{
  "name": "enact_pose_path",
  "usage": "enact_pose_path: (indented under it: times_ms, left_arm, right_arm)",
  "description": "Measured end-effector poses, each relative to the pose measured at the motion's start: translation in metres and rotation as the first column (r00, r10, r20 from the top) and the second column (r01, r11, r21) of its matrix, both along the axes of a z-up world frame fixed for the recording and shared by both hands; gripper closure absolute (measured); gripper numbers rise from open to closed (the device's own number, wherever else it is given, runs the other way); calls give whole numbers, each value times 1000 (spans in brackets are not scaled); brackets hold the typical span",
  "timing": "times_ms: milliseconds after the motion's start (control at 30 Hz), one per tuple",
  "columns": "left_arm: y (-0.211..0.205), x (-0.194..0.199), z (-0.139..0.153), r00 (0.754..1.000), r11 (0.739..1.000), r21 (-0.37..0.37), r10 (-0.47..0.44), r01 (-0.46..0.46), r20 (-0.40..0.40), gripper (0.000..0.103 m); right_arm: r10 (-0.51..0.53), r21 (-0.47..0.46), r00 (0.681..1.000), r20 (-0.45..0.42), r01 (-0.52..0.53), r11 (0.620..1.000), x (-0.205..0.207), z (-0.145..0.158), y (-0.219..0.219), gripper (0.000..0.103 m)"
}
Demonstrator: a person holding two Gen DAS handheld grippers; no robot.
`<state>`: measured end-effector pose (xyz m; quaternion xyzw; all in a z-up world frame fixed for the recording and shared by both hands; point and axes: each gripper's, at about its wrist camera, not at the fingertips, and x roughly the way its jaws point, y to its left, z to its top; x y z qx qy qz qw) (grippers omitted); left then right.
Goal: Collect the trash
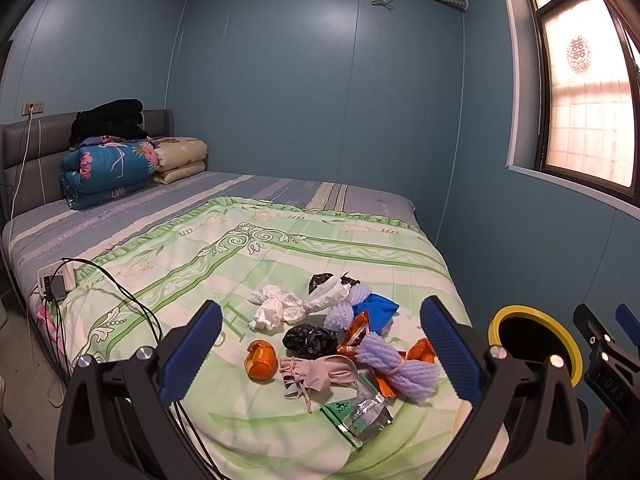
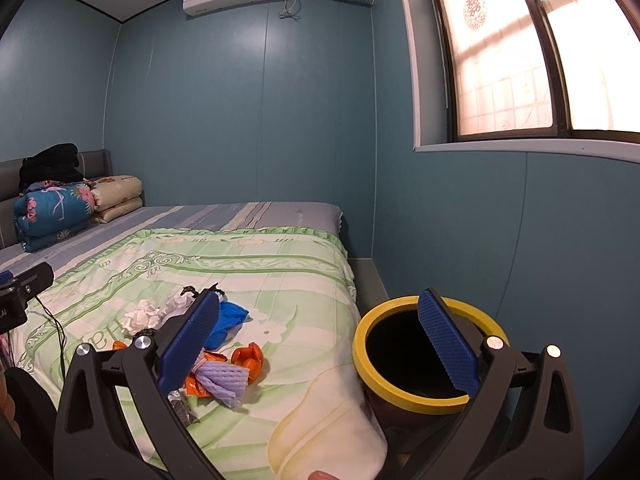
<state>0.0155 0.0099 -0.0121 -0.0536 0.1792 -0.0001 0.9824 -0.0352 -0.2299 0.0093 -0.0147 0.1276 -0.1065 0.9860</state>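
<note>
Both tools are built alike. The left gripper (image 1: 320, 344) has a matte black frame forking into two arms, each tipped with a ridged blue pad (image 1: 192, 354). Round silver screws (image 1: 143, 353) sit at the arm joints, just behind the pads. The right gripper (image 2: 320, 346) shows the same black arms, textured blue pads (image 2: 448, 344) and silver screws (image 2: 493, 344).

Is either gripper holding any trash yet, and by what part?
Nothing is held. The left gripper and right gripper are both open, with nothing between their fingers.
</note>
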Motion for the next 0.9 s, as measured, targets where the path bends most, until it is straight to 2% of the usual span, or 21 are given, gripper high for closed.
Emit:
enact_pose_path:
  times_ms: [167, 300, 433, 533, 633, 700, 733, 800, 900]
  left_arm:
    - [3, 5, 0, 1000, 1000, -7, 4, -4, -4, 7]
    - [10, 15, -5, 1000, 1000, 0, 1, -1, -21, 7]
    - [28, 31, -11, 998, 999, -24, -33, 32, -54, 7]
    - [41, 49, -22, 994, 998, -29, -60, 58, -94, 7]
    - [52, 72, -40, 981, 997, -7, -77, 77, -180, 7]
    - [64, 87, -58, 965, 996, -25, -93, 89, -245, 7]
    - [69, 92, -66, 958, 995, -36, -99, 92, -271, 7]
    - [79, 102, -82, 939, 993, -63, -116, 101, -325, 7]
    - [92, 116, -107, 913, 993, -83, -111, 85, -392, 7]
  right_arm:
    - [62, 25, 998, -5, -62, 998, 5, -4, -1, 8]
    - [165, 62, 986, -32, -163, 985, 19, -12, -3, 8]
    - [256, 14, 962, -90, -256, 967, 39, -24, 4, 8]
    - [357, -3, 922, -147, -361, 932, 57, -38, 8, 8]
    - [448, -23, 866, -221, -464, 886, 76, -53, 15, 8]
    - [499, -30, 827, -260, -523, 852, 85, -61, 21, 8]
    - [521, -27, 805, -284, -550, 835, 90, -65, 24, 8]
    - [594, 5, 731, -337, -629, 777, 102, -75, 29, 8]
    - [627, -3, 678, -383, -680, 733, 115, -87, 37, 8]
